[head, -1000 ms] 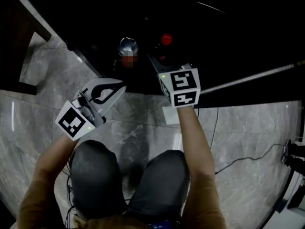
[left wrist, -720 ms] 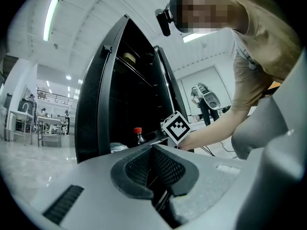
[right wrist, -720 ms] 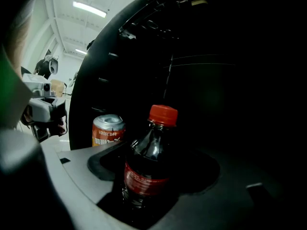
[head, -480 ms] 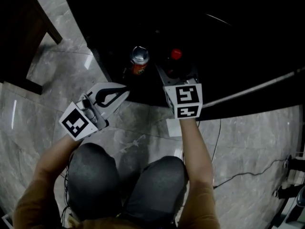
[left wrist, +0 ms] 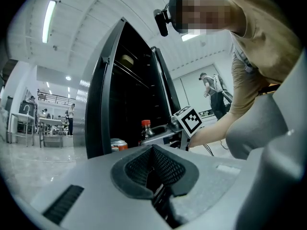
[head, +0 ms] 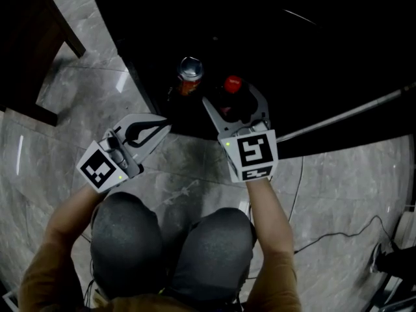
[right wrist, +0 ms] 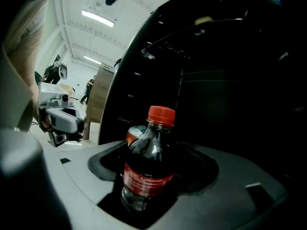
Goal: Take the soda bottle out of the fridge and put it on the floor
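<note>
The soda bottle (right wrist: 146,169) stands upright between my right gripper's (head: 233,97) fingers, which pinch its body at the near edge of the dark fridge (head: 312,51). It has a red cap, dark liquid and a red label round the middle. A can (head: 190,70) stands just far-left of it, apart. The grey marble floor (head: 188,174) lies open between the fridge edge and my knees (head: 127,233). My left gripper (head: 161,123) hangs over that floor to the left, fingers pressed together on nothing.
</note>
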A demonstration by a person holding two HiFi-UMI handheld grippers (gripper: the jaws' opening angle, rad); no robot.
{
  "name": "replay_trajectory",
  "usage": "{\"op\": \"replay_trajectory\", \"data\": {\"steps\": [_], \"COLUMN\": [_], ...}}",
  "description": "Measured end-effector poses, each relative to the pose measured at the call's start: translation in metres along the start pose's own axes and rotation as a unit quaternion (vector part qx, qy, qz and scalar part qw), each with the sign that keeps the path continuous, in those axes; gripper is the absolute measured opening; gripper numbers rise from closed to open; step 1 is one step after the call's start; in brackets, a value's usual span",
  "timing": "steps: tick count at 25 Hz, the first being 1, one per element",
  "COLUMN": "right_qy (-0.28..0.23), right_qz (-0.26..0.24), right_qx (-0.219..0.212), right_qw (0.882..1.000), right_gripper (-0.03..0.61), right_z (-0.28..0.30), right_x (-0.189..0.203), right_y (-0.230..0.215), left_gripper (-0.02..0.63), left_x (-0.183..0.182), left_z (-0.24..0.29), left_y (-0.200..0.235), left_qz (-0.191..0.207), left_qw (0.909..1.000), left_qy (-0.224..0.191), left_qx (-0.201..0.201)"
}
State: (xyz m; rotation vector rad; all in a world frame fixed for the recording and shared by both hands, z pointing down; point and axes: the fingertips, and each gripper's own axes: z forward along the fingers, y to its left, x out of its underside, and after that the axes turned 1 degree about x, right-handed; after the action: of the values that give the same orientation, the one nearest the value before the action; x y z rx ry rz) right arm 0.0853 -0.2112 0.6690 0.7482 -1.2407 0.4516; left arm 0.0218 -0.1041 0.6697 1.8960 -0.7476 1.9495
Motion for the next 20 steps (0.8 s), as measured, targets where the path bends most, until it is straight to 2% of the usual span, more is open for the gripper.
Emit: {"op": "replay_trajectory", "data": {"steps": [9,20], "right_qy": [-0.001,0.056], "right_qz": [-0.011,-0.010], "right_qx": [-0.079,-0.157], "right_qw": [0.997,0.986], "right_gripper": [0.311,0.311], "right_z": [-0.019,-0.031], "right_x": [0.010,0.079], "right_y": [0.058,0.119], "left_gripper": [-0.006,-0.006], "left_x": [0.015,0.058], "left_z": [-0.013,-0.019], "left_y": [-0.010,-0.017], "left_qz": [0.012,0.006], "left_qw": [0.9998,0.9987], "left_qy": [0.004,0.032], "left_qx": [-0.012,-0.038]}}
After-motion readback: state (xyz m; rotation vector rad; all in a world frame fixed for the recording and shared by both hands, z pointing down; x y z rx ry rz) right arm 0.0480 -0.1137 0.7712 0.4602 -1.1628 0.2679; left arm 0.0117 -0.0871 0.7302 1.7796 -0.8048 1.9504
